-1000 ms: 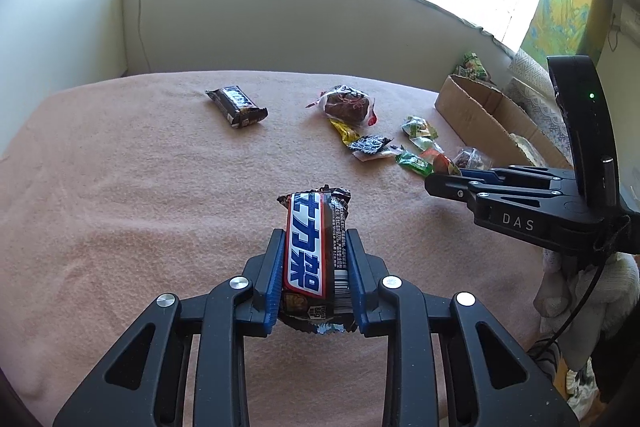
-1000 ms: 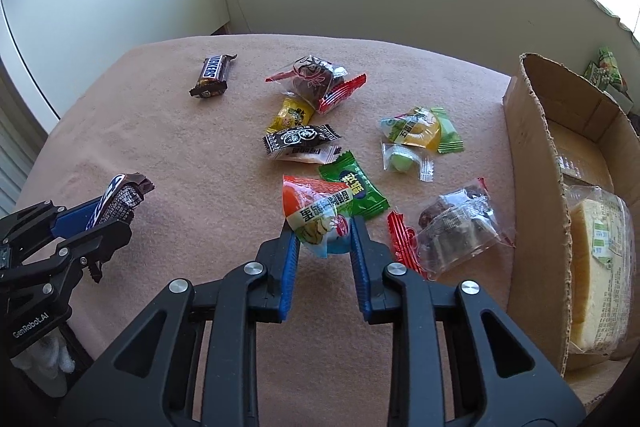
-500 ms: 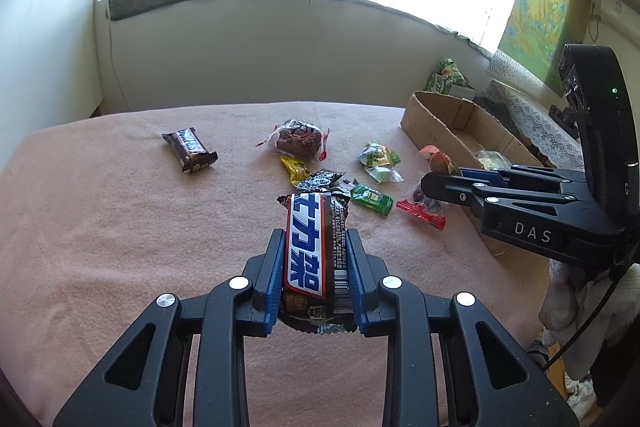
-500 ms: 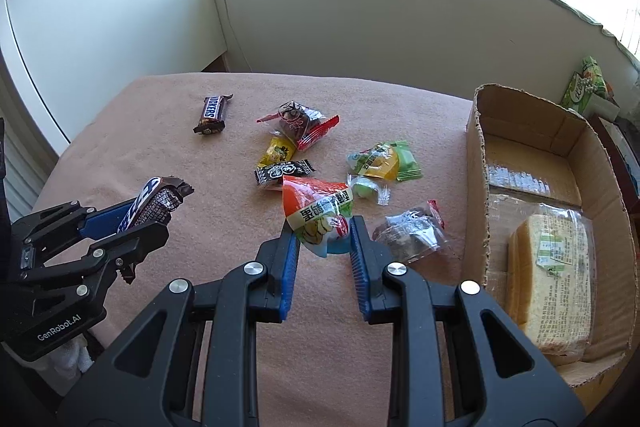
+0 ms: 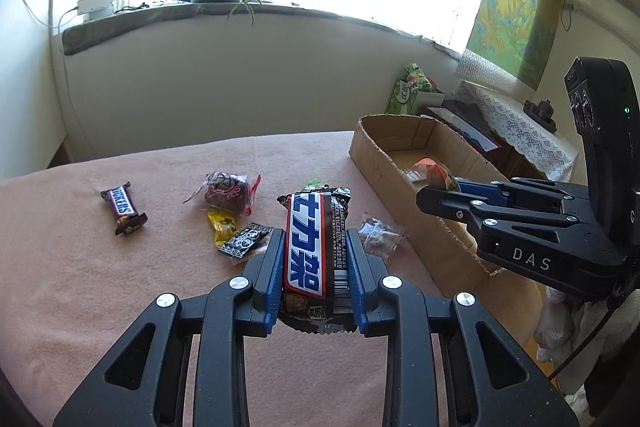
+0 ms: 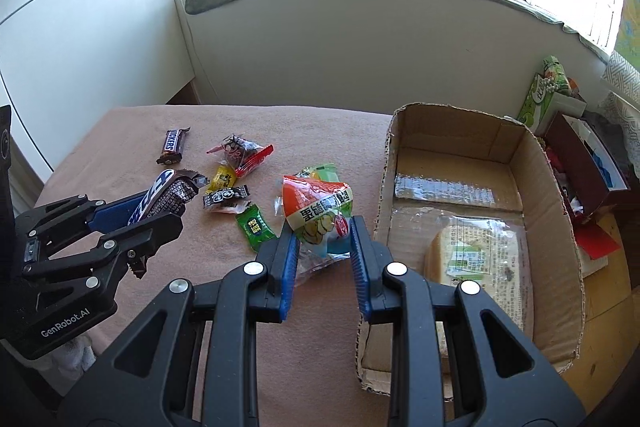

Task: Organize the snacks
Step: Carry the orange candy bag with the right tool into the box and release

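Observation:
My left gripper is shut on a Snickers bar and holds it above the pink tablecloth. My right gripper is shut on a red, white and green snack packet, held just left of the cardboard box. The left gripper with its bar shows at the left of the right wrist view. The right gripper with its packet shows over the box in the left wrist view. A wrapped cake lies in the box.
Loose snacks lie on the cloth: a second Snickers bar, a red-edged dark packet, a yellow sweet, a black-and-white packet, a green packet. A cluttered red tray stands right of the box.
Both grippers have risen and moved right toward the box with their snacks held. The right gripper's packet now hangs over the box's near-left edge.

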